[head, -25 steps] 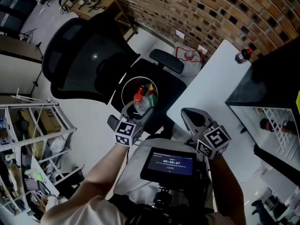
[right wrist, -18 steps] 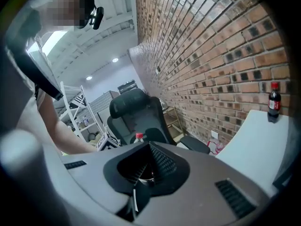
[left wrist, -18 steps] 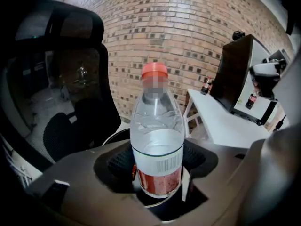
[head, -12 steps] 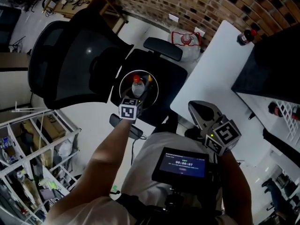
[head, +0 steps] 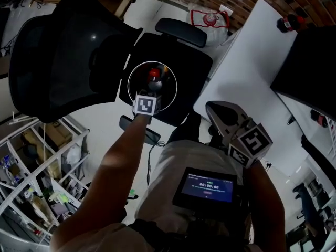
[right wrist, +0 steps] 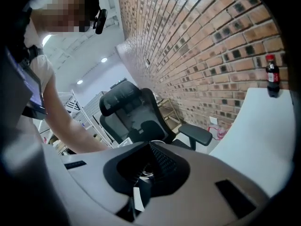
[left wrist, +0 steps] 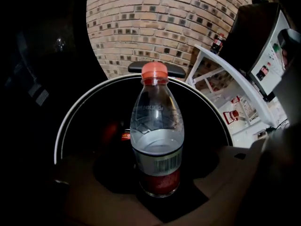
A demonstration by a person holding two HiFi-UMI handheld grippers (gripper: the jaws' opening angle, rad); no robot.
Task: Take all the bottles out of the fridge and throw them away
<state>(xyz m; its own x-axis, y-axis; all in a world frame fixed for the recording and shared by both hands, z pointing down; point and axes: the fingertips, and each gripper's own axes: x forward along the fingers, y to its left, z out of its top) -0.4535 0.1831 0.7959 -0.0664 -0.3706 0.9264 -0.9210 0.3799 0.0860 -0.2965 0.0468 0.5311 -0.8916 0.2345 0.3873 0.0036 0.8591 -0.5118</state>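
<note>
A clear water bottle (left wrist: 157,135) with a red cap (head: 153,73) stands upright between the jaws of my left gripper (left wrist: 157,187), which is shut on its lower part. In the head view my left gripper (head: 152,85) points steeply down into a round black bin with a white rim (head: 128,83), and the bottle hangs inside that rim (left wrist: 70,121). Another red-labelled bottle (left wrist: 124,135) lies on the bin's floor. My right gripper (head: 218,114) is held by my torso, shut and empty (right wrist: 141,192).
The bin sits on the seat of a black office chair (head: 63,62). A cola bottle (head: 289,22) stands on the white table (head: 252,51) beside the black fridge (head: 310,72), which has a bottle (head: 320,118) inside. Wire shelving (head: 37,156) stands at the left.
My left gripper has gone down with the bottle, from above the bin to inside its rim, and tipped steeply downward. The right gripper has sunk a little.
</note>
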